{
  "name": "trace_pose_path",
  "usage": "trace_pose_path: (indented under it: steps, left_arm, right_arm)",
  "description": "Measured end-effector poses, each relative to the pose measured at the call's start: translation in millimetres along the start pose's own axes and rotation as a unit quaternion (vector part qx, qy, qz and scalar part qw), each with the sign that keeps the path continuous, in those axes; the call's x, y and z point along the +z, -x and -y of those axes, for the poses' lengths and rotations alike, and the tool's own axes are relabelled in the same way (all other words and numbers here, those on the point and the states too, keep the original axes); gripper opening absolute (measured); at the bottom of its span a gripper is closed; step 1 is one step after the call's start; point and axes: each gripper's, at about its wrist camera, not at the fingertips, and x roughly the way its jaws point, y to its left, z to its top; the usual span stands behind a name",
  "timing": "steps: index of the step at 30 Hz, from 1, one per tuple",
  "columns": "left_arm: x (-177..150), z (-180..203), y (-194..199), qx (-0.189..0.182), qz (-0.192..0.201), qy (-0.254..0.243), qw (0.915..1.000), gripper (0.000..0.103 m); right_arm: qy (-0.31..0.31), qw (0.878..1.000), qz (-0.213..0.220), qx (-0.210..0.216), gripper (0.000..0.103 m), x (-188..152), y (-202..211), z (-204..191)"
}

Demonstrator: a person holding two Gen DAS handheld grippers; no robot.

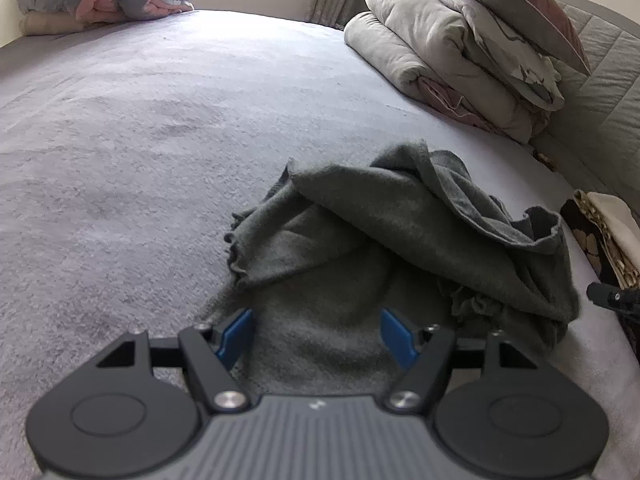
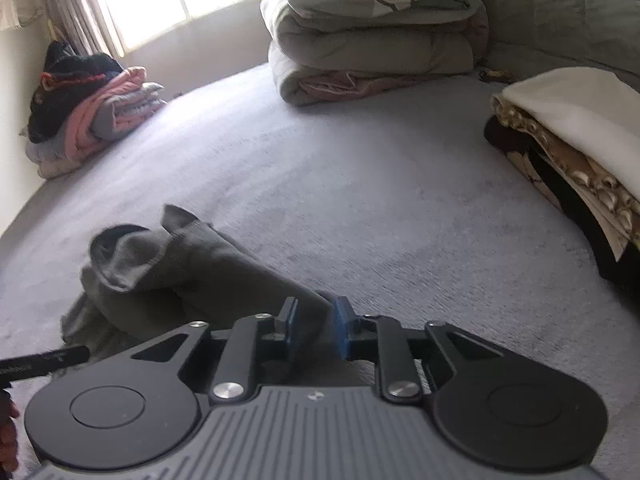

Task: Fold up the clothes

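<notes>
Right gripper (image 2: 316, 330) jaws pinched on crumpled grey garment (image 2: 180, 272), lavender bedspread (image 2: 360, 184)

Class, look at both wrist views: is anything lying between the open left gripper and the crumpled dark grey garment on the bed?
Nothing visible does. The left gripper, fingers spread, already sits over the crumpled dark grey knit garment; the right gripper pinches its other end.
</notes>
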Motion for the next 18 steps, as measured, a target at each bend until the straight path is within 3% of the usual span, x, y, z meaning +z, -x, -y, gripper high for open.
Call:
trace_pose_path:
  steps: [4, 11, 18]
  left_arm:
    - [0, 1, 2, -0.002, -0.004, 0.000, 1.0000, 0.075]
    - [3, 4, 11, -0.001, 0.006, -0.012, 0.9999, 0.091]
    - [8, -7, 14, 0.003, -0.001, 0.008, 1.0000, 0.091]
  right_arm:
    - [0.010, 0.999, 0.009, 0.035, 0.030, 6, 5, -15]
    - [0.044, 0.994, -0.009, 0.097, 0.037, 2, -5, -61]
    - [0.079, 0.989, -0.034, 0.117, 0.039, -4, -27, -101]
